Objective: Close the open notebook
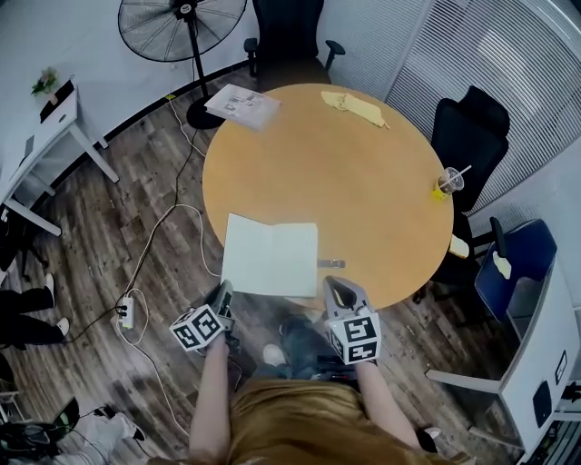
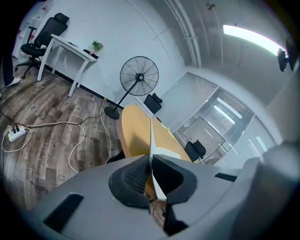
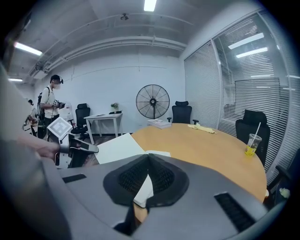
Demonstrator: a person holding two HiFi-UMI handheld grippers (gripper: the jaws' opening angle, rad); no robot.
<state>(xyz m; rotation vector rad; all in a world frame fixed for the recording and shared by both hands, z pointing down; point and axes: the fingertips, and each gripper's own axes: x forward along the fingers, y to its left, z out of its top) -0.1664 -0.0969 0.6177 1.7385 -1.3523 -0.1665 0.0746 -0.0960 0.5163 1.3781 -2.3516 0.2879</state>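
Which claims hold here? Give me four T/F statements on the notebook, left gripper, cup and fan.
The notebook lies open on the round table. True.
The left gripper is shut on the notebook's edge. True.
The cup stands on the notebook. False: it stands near the table's right rim, apart from the notebook.
The fan stands on the table. False: it stands on the floor beyond the table.

1. The left gripper and the right gripper have smooth grey plastic bodies.
2. Their pads are black and ribbed.
3. Each carries a cube with black-and-white square markers.
4. The person wears a mustard-yellow top and dark jeans.
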